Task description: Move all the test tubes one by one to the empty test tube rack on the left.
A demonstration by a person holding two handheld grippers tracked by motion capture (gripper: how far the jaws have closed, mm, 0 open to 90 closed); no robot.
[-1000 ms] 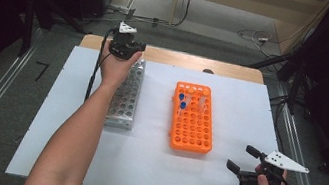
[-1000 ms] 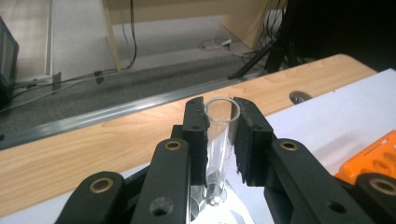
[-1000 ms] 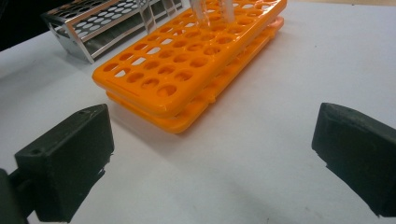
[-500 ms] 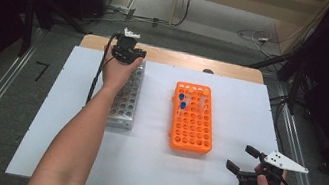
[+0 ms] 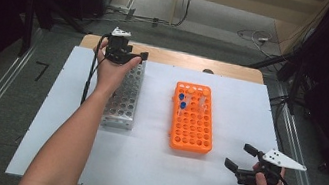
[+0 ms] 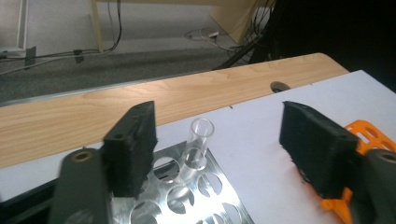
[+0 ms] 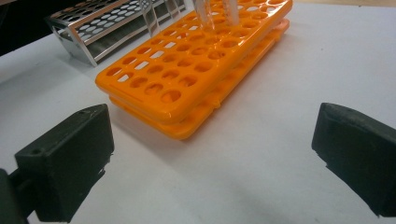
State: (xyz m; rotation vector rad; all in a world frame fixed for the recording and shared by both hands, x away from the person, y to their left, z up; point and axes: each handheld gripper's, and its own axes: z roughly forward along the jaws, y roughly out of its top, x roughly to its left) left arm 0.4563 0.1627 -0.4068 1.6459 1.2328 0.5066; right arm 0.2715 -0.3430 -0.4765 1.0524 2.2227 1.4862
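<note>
Left hand-held gripper (image 6: 212,154): my jaws have just opened, leaving the clear tube (image 6: 198,144) upright in the metal rack (image 5: 123,98).
Right hand-held gripper (image 5: 242,162): wide open, empty, waiting near the orange rack (image 5: 193,122).

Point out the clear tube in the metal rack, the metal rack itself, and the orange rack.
clear tube (image 6: 200,140), left gripper view, on its glass wall below the open mouth.
metal rack (image 5: 121,108), high view, on its perforated top plate.
orange rack (image 5: 193,127), high view, on its empty holes.

Orange rack (image 6: 366,135) behind claw, tube (image 7: 205,11) tops cropped
</note>
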